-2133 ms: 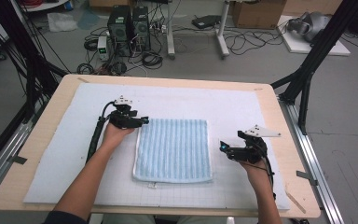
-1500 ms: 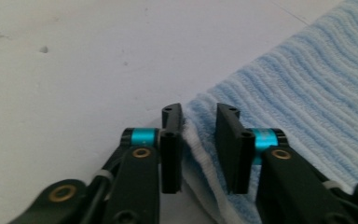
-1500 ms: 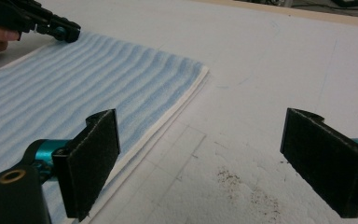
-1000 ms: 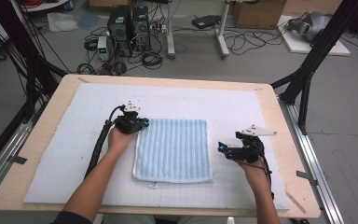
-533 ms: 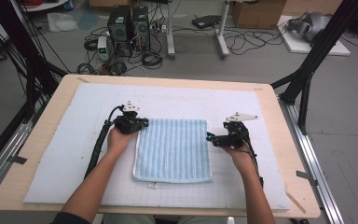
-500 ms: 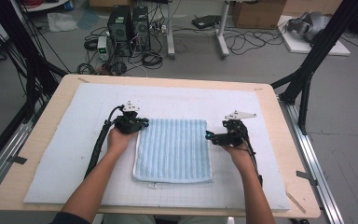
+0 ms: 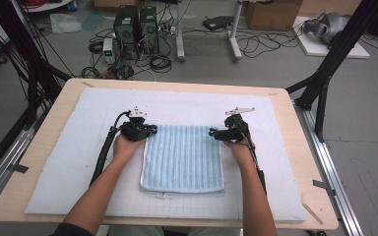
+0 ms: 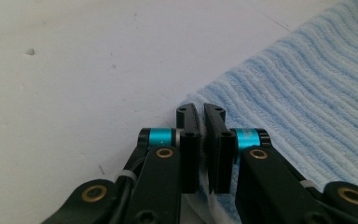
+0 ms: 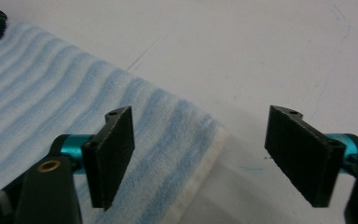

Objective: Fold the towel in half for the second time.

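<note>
A light blue striped towel [image 7: 183, 157] lies flat on the white mat [image 7: 69, 167]. My left gripper [image 7: 150, 130] rests at its far left corner. In the left gripper view the left gripper [image 8: 200, 109] is shut, with the towel's [image 8: 307, 93] white hem pinched low between the jaws. My right gripper [image 7: 211, 132] sits at the far right corner. In the right gripper view the right gripper [image 9: 200, 114] is open and its jaws have just been closing. The towel's [image 9: 51, 84] hemmed corner lies between them, untouched by the pads.
The mat covers most of a wooden table [image 7: 295, 128]. Black frame legs [image 7: 325, 83] stand at the table's far corners. Computer boxes [image 7: 135, 22] and cables lie on the floor beyond. A cable [image 7: 103, 152] trails along the left forearm.
My right gripper has moved left and away from the person, from the mat right of the towel to its far right corner. The left gripper shifted slightly onto the far left corner, then stayed.
</note>
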